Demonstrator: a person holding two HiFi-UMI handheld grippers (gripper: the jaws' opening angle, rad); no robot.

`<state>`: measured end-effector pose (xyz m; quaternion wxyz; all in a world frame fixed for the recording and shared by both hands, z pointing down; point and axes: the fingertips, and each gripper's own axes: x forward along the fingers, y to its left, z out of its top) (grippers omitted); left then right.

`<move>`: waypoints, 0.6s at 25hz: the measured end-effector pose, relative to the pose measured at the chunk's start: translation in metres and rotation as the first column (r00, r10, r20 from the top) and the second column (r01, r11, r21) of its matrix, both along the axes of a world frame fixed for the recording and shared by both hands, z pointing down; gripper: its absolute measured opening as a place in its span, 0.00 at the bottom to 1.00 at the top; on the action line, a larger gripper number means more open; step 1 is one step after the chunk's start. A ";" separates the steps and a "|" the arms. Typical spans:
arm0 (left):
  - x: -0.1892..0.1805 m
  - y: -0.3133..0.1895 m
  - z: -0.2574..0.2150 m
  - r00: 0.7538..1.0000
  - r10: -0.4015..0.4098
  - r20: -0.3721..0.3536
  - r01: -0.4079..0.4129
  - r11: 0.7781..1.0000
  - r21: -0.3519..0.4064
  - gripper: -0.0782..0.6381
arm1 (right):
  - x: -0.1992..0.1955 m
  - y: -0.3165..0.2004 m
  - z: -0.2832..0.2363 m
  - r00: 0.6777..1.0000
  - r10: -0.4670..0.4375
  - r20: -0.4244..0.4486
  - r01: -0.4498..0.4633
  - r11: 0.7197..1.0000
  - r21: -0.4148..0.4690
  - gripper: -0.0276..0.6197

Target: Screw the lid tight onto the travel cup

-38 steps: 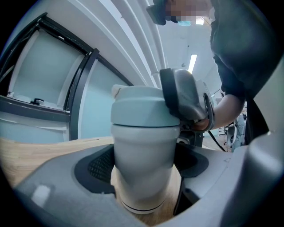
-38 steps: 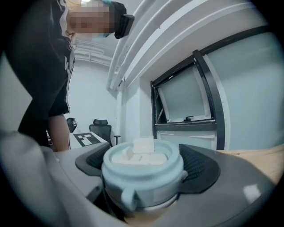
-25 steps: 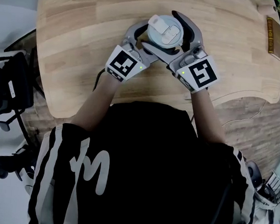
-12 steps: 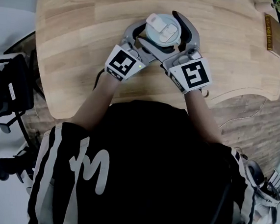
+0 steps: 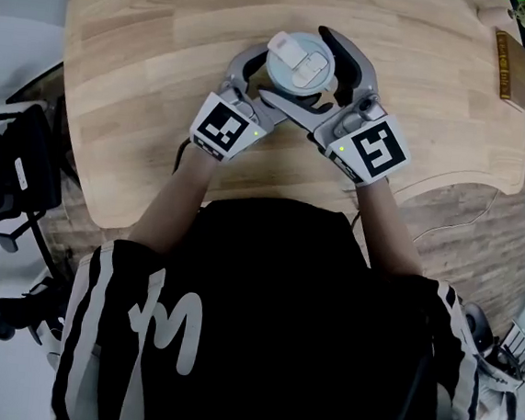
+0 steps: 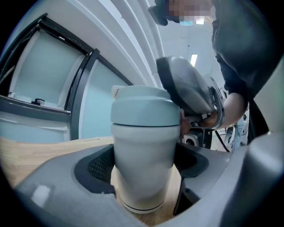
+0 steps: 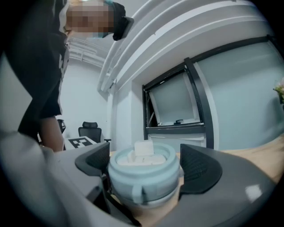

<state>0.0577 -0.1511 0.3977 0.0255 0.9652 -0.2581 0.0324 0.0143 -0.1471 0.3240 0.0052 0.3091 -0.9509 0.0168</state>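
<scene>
A pale travel cup stands upright on the wooden table with its light blue lid on top. My left gripper is shut on the cup's body, a dark pad pressing each side. My right gripper is shut on the lid higher up; its pads hug the rim. In the head view the two grippers cross just in front of the cup, with the left gripper low and the right gripper above it. The lid's flip tab sticks up.
A brown flat book-like thing lies near the table's far right edge. A black office chair stands off the table to the left. The table's near edge curves in close to the person's body.
The right gripper has swung with the lid, and its marker cube is now lower and further right than half a second ago. The cup and the left gripper have shifted slightly left.
</scene>
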 end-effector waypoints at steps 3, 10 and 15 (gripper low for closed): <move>0.000 0.000 0.000 1.000 0.001 0.001 -0.001 1.000 -0.005 0.69 | 0.000 0.008 -0.004 0.993 -0.121 -0.019 0.121 0.993 0.003 0.77; -0.001 -0.001 0.000 1.000 -0.005 -0.010 0.005 1.000 -0.001 0.69 | -0.004 0.017 -0.003 0.891 -0.443 -0.097 0.440 0.896 -0.051 0.77; -0.001 0.001 -0.001 1.000 -0.002 -0.016 0.002 1.000 -0.007 0.69 | -0.007 0.021 -0.004 0.814 -0.572 -0.103 0.567 0.820 -0.075 0.77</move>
